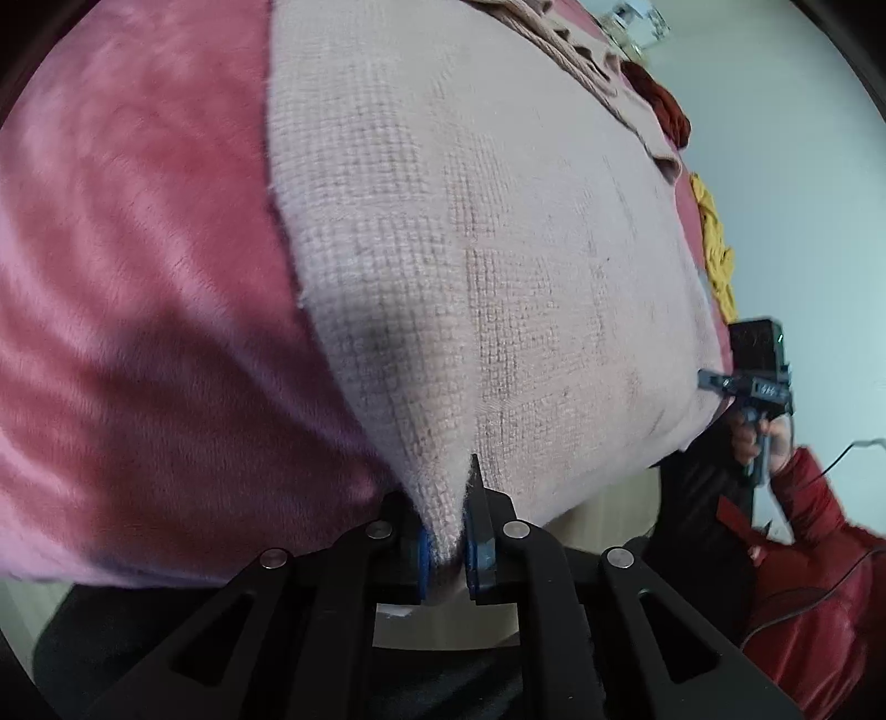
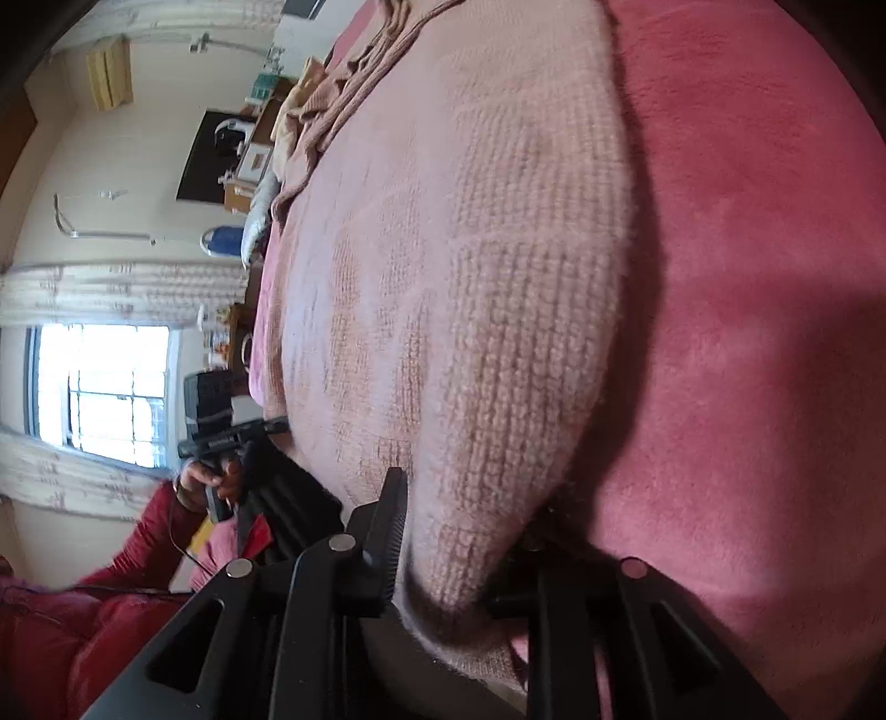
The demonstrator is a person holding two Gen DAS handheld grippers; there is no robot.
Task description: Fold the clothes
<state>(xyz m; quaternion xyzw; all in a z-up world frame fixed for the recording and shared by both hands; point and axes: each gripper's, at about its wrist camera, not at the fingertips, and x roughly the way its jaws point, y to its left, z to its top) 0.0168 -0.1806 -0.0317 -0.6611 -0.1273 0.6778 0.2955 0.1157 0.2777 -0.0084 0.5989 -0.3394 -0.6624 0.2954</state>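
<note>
Right now I have both grippers on the near edge of a pale pink, coarse-knit garment that lies spread flat across a plush, rose-red blanket. My left gripper has its blue-padded fingers pinched together on a bunched corner of the knit; a thin wedge of cloth runs down between them. My right gripper grips the other near corner, and I can see a thicker fold of the same fabric caught between its black ribbed finger and the opposite one, which is mostly hidden behind the cloth. I judge the two-corner hold is there so that the hem can be lifted evenly and carried over the body of the garment without it twisting or sagging in the middle.

Farther up the blanket, a darker, brownish-pink ribbed garment lies crumpled beyond the knit, with a yellow knitted piece and a dark red one near the blanket's far edge, likely waiting their turn.

As for containers, I see no basket or bin for the clothes; everything rests loose on the blanket.
</note>
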